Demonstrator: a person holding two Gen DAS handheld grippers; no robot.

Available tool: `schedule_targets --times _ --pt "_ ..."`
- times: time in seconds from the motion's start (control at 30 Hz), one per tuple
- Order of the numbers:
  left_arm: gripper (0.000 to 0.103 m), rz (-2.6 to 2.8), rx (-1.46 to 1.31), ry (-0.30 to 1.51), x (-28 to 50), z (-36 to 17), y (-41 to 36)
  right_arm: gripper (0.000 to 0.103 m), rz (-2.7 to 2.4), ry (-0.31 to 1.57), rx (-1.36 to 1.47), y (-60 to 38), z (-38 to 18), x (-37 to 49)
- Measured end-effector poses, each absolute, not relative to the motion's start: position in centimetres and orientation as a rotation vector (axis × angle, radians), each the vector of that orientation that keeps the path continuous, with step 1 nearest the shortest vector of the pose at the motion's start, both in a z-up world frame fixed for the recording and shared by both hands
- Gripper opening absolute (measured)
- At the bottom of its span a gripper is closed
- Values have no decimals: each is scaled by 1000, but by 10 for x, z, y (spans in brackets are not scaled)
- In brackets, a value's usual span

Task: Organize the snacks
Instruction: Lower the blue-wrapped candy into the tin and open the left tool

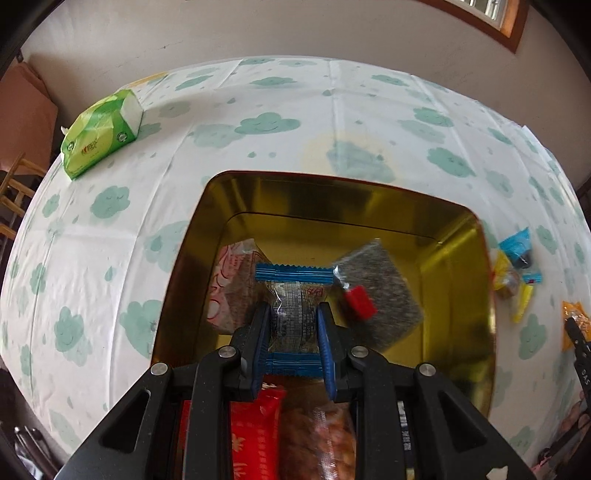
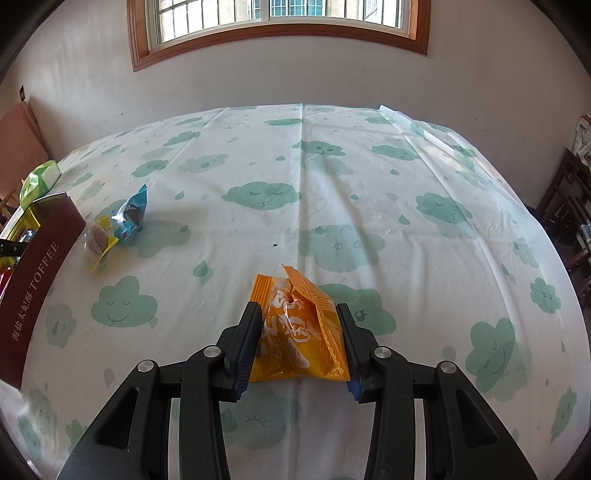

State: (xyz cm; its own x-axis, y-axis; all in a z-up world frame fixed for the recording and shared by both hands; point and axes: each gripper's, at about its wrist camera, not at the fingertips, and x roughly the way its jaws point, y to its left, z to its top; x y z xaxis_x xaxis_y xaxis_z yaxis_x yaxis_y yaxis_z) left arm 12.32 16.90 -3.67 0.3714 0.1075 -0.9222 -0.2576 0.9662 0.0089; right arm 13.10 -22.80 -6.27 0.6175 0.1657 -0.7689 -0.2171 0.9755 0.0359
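Observation:
My left gripper (image 1: 293, 314) is shut on a clear snack packet with blue ends (image 1: 293, 295) and holds it over the open gold tin (image 1: 332, 206). Inside the tin lie a pink-white packet (image 1: 225, 288), a dark seaweed packet with a red tab (image 1: 380, 295), a red packet (image 1: 255, 432) and a nut packet (image 1: 325, 439). My right gripper (image 2: 299, 314) has its jaws on both sides of an orange snack packet (image 2: 295, 325) on the tablecloth and squeezes it. A blue packet (image 2: 131, 214) and a yellow packet (image 2: 98, 240) lie to the left beside the tin's maroon side (image 2: 33, 273).
A green tissue pack (image 1: 101, 133) lies at the far left of the table. The cloud-print tablecloth (image 2: 332, 184) covers the whole table. A wall with a window (image 2: 280, 22) stands behind it. Chairs (image 2: 576, 206) stand at the right edge.

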Motion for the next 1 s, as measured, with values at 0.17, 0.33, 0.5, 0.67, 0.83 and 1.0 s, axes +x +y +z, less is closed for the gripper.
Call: schedule_targets --times 0.17,0.33,0.5,0.67,0.83,1.0 --pt "22 247 -138 1183 124 -43 172 42 220 878 -64 -228 -63 131" --pt "22 245 -136 1182 124 -43 170 42 219 878 -64 -227 -63 131" --pt "25 249 -129 1186 124 -43 169 42 219 878 -65 -227 -63 131" --pt "25 247 -104 1184 122 -42 165 42 218 878 -67 -227 -63 131" --pt "35 251 -73 1159 119 -36 160 42 218 878 -67 -226 -63 131" --pt "36 245 -34 1135 115 -30 152 42 217 878 -69 -226 -63 131"
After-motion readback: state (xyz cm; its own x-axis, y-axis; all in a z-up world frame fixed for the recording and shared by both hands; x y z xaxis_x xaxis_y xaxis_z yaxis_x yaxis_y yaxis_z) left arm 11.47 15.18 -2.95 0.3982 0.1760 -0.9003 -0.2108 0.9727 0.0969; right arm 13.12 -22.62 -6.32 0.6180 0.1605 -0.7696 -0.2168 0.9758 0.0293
